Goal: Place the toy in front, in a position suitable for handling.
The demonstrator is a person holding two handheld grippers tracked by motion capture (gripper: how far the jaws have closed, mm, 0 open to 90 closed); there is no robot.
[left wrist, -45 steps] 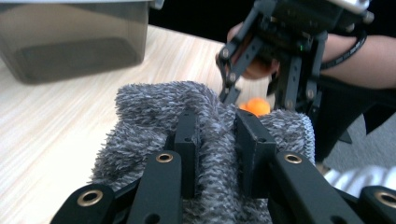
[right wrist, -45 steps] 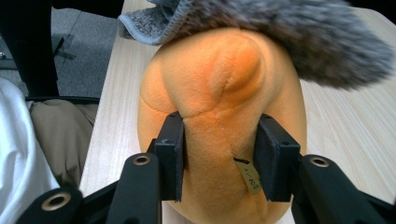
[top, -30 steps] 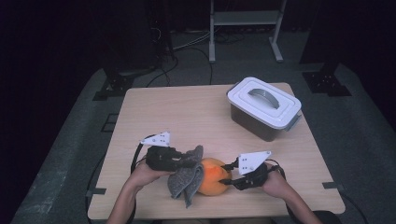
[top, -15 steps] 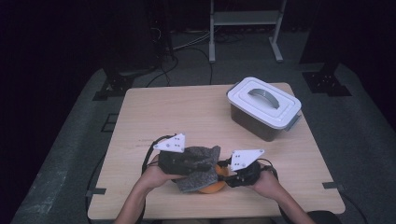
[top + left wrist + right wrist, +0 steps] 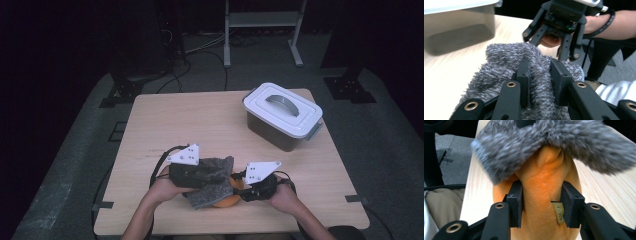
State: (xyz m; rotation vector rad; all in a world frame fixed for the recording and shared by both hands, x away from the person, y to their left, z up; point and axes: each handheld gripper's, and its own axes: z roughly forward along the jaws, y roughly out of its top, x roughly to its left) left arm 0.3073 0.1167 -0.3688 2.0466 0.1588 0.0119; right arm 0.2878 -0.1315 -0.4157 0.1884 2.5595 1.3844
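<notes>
A fuzzy grey cloth (image 5: 212,182) (image 5: 506,67) (image 5: 544,142) lies draped over an orange soft toy (image 5: 226,199) (image 5: 544,195) near the table's front edge. My left gripper (image 5: 215,172) (image 5: 540,80) is shut on a fold of the cloth and holds it over the toy. My right gripper (image 5: 242,187) (image 5: 541,202) is shut on the orange toy from the right, its pads pressing the plush beside a small sewn label (image 5: 558,212). In the left gripper view the right gripper (image 5: 552,45) shows just beyond the cloth.
A grey lidded plastic box (image 5: 282,115) with a handle stands at the table's back right. The wooden table (image 5: 200,125) stretches between it and the hands. The person's forearms come in at the bottom edge. Cables trail from both grippers.
My left gripper has carried the grey cloth to the right and up, so that it now covers most of the orange toy. The right gripper has kept its grip and place.
</notes>
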